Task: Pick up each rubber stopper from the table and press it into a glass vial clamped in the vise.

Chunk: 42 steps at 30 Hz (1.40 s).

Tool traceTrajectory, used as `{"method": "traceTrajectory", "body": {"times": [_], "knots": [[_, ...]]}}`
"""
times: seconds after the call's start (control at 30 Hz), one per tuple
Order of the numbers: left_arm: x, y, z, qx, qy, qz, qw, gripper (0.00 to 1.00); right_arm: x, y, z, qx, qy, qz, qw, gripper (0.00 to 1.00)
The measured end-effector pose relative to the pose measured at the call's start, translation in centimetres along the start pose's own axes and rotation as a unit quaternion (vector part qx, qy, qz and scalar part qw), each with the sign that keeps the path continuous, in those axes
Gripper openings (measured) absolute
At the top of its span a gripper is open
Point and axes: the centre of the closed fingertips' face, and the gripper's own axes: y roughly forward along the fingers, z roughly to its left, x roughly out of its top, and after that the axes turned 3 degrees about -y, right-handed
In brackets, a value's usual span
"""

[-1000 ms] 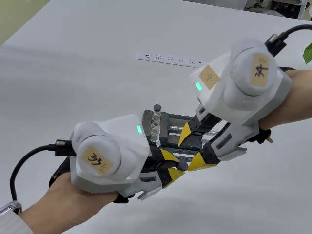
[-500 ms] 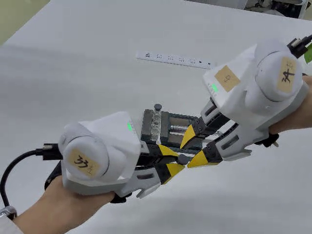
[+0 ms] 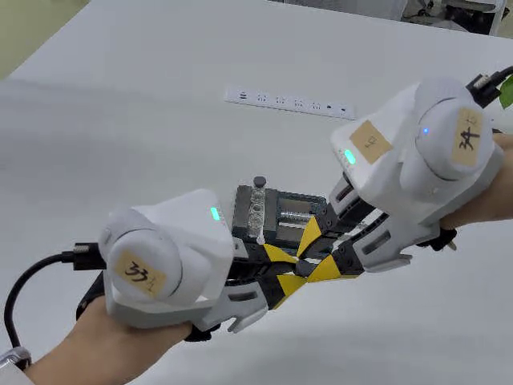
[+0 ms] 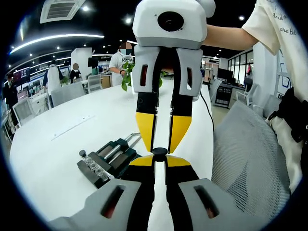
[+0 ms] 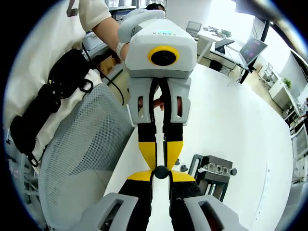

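Observation:
A dark rubber stopper [image 3: 303, 268] hangs in the air between two grippers that meet tip to tip in front of the vise [image 3: 282, 216]. My left gripper [image 3: 290, 274] comes from the lower left and is shut on the stopper [image 4: 159, 151]. From the upper right, my right gripper [image 3: 311, 261] has its yellow fingers pressed to the same stopper [image 5: 161, 172]. The vise clamps a row of glass vials [image 3: 256, 210], and the far one carries a dark stopper [image 3: 259, 181]. Vise [image 4: 115, 155] and vials [image 4: 92, 166] lie left of my left jaws, and the vise [image 5: 211, 182] right of my right jaws.
A white power strip [image 3: 288, 102] lies on the white table [image 3: 144, 144] beyond the vise. Two small dark pieces [image 5: 179, 165] rest on the table beside the vise. A grey mesh chair [image 4: 250, 149] stands at the table's near edge. People stand in the room behind.
The right gripper's fingers stood wide apart beside the stopper and have now closed in on it. The left gripper has kept hold of the stopper, shifting slightly.

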Motion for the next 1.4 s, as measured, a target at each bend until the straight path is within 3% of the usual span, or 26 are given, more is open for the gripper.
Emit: {"method": "traceTrajectory", "body": {"times": [0.4, 0.7, 0.97, 1.07, 1.4], "knots": [[-0.05, 0.08, 0.12, 0.000, -0.010, -0.001, 1.0000, 0.03, 0.18, -0.06, -0.07, 0.000, -0.006, 0.000, 1.0000, 0.07], [-0.10, 0.05, 0.02, 0.002, 0.009, 0.001, 1.0000, 0.03, 0.14, -0.10, 0.06, 0.015, -0.015, 0.002, 0.9998, 0.07], [0.19, -0.18, 0.15, 0.001, 0.005, -0.007, 1.0000, 0.03, 0.28, -0.22, -0.22, 0.016, -0.023, -0.002, 0.9996, 0.07], [0.16, -0.11, -0.02, -0.002, 0.011, -0.006, 0.9999, 0.03, 0.13, -0.23, 0.09, 0.029, -0.046, 0.005, 0.9985, 0.07], [0.37, -0.17, -0.26, -0.003, 0.012, -0.011, 0.9999, 0.03, 0.25, -0.46, 0.34, 0.037, -0.061, 0.007, 0.9974, 0.07]]}}
